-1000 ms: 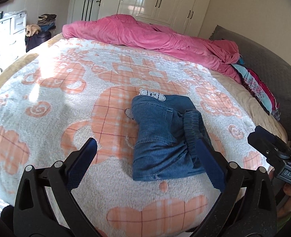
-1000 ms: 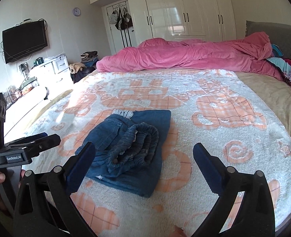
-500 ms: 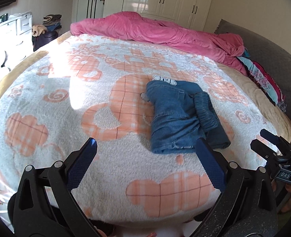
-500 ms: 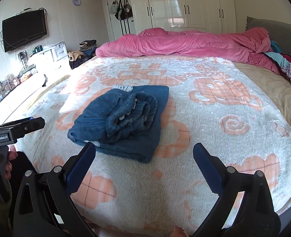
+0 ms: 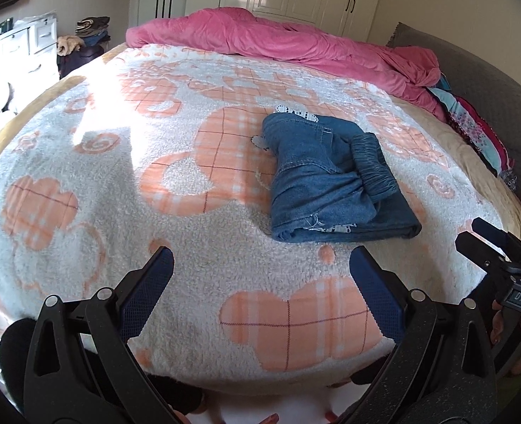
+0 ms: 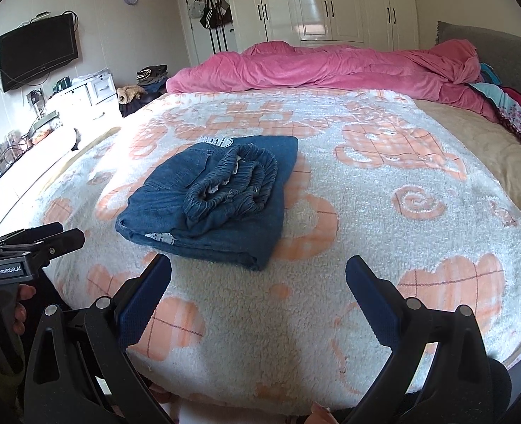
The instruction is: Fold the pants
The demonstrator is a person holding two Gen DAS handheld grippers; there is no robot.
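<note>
While I hold both tools back over the near edge of the bed, one pair of folded denim pants (image 5: 334, 183) lies on the fleece blanket (image 5: 126, 190), a compact bundle with its gathered elastic waistband (image 6: 232, 183) turned up on top. I count two grippers: my left gripper (image 5: 260, 293) with its jaws spread wide and nothing between them, and my right gripper (image 6: 258, 296) the same, wide and empty. From the left view the pants sit ahead of the fingers and a little toward the right, well apart from the tips; from the right view they sit ahead and toward the left, nearer the left blue pad but not touching it. One pink duvet (image 6: 324, 67) is heaped along the far side of the bed. A strip of pale lace trim (image 5: 296, 110) shows at the bundle's far edge, possibly a hem, though I can't tell for certain.
</note>
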